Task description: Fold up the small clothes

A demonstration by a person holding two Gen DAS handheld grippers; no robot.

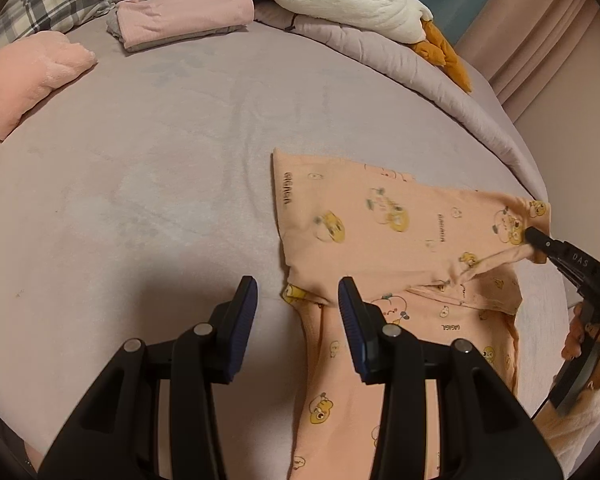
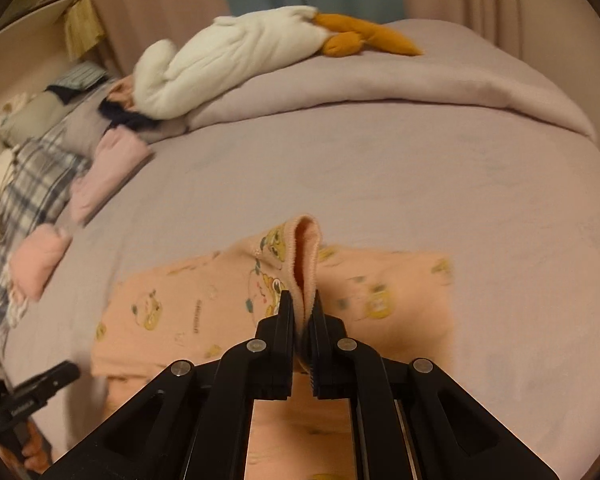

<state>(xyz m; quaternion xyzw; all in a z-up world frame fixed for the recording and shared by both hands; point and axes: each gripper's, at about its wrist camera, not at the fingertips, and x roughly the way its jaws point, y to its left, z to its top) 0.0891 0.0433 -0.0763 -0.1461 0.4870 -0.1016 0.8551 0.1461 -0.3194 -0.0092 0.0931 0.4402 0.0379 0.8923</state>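
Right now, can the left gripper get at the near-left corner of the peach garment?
Probably yes: the left gripper hangs open beside that corner of the peach garment, nothing between; the right gripper pinches the far cuff.

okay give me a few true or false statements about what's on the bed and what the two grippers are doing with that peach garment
1. The right gripper is shut on the peach garment. True.
2. The left gripper grips the garment. False: its fingers stand apart with nothing pinched; one hangs over the sheet, the other over the garment's edge.
3. A white plush lies on the folded blanket. True.
4. The garment is plain. False: it carries yellow cartoon prints.
5. The folded pink clothes lie on top of the garment. False: they lie apart, far across the bed.
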